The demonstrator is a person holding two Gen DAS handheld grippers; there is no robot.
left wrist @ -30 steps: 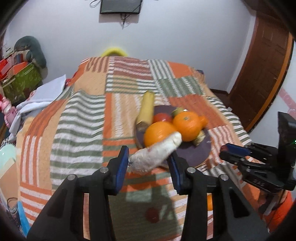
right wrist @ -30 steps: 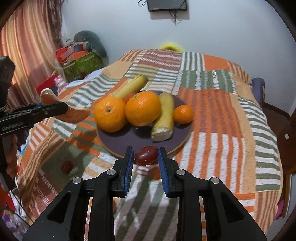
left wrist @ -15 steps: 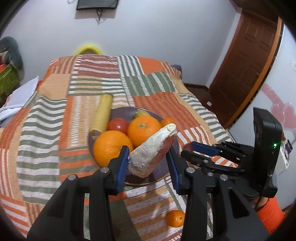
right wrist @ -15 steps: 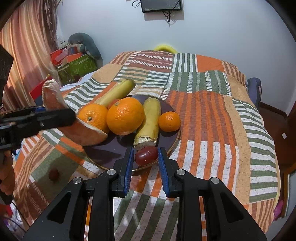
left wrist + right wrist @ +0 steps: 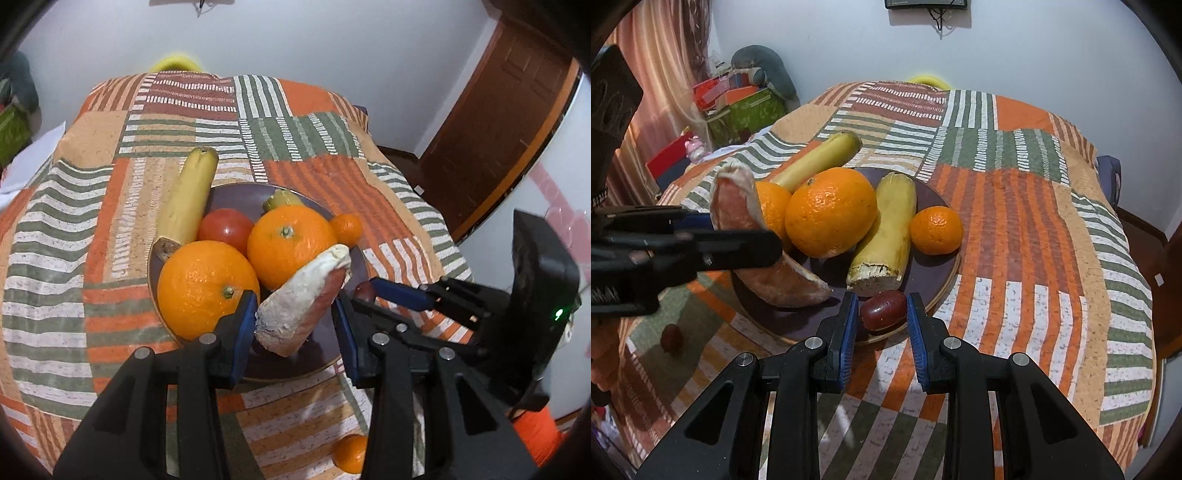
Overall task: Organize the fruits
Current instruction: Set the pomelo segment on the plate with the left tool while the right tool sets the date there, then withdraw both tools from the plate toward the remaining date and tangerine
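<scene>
Over the plate (image 5: 942, 291), my right gripper (image 5: 882, 314) clamps a small red fruit (image 5: 882, 309) — smooth, slippery; left gripper (image 5: 293, 317) squeezes a soft fruit wedge (image 5: 303, 299) mid-body — gently.

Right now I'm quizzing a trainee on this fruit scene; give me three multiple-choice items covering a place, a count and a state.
1. Where is the small loose mandarin?
A. on the plate
B. on the bedspread, near side of the plate
C. in a gripper

2. How many large oranges sit on the plate?
A. two
B. four
C. none

3. What is the right gripper doing?
A. hanging open and empty
B. shut on a red date
C. shut on a banana

Answers: 1 B, it lies on the bedspread off the plate. 2 A, two oranges show. 3 B, the red date sits pinched between its pads.
</scene>
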